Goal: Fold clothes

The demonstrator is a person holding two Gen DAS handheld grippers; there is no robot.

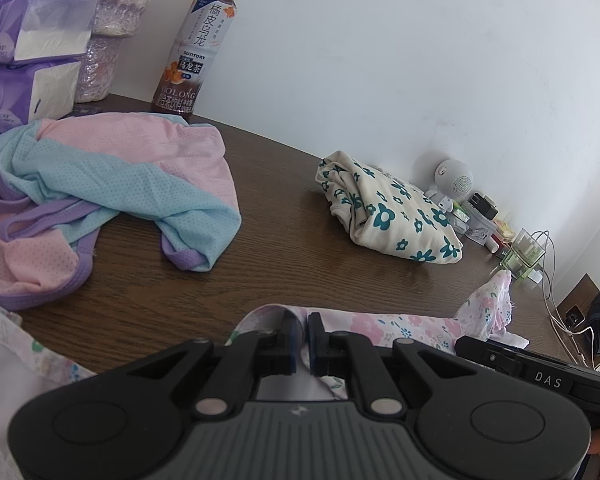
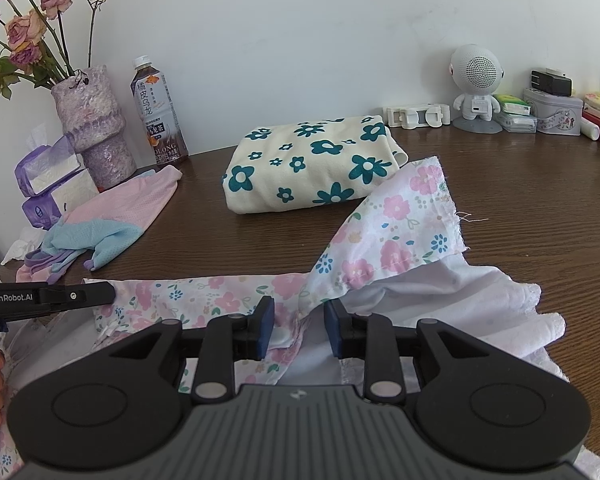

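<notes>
My left gripper (image 1: 303, 344) pinches the pink floral garment's (image 2: 400, 216) near hem on the desk (image 2: 520, 216); my right gripper (image 2: 298, 330) straddles a bunched fold, jaws apart, ready to fold.

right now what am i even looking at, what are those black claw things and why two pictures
Those black claws are hand-held grippers, one in each of a person's hands, each with its own camera looking along the fingers. One picture comes from the left gripper, the other from the right gripper.

On the brown table lie a folded cream cloth with teal flowers, a crumpled pink and blue garment, a tea bottle, tissue packs, a vase of dried roses and a small white speaker.

The left gripper is pinched shut on a pink flowered garment. The right one is slightly open, with that same fabric between its fingers.
</notes>
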